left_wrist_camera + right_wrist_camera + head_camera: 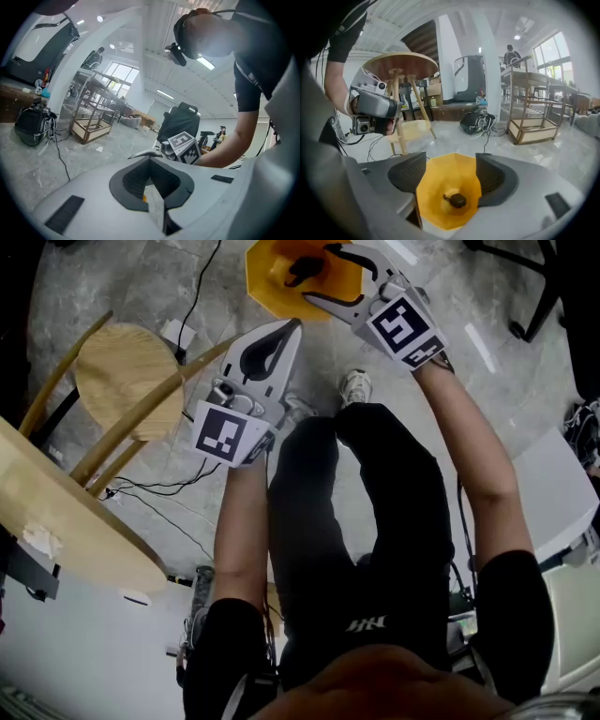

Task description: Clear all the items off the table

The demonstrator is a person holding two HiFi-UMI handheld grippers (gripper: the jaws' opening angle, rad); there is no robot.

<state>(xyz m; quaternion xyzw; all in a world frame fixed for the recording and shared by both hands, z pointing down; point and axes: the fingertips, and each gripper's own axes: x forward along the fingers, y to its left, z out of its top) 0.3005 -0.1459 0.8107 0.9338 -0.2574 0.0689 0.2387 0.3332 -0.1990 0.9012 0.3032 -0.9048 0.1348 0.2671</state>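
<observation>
Floor bin (436, 187) holds dark item (457, 200), directly beneath right tongs (451, 174).

A wooden stool (127, 381) stands beside a round wooden table (56, 512) on grey marble floor (112, 277).

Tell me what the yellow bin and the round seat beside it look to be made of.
The yellow bin looks like moulded plastic: one even colour and smooth, faceted walls with a soft sheen. The round seat looks like pale wood with a matte finish, as do the rods around it. The grain is too faint to be sure.
</observation>
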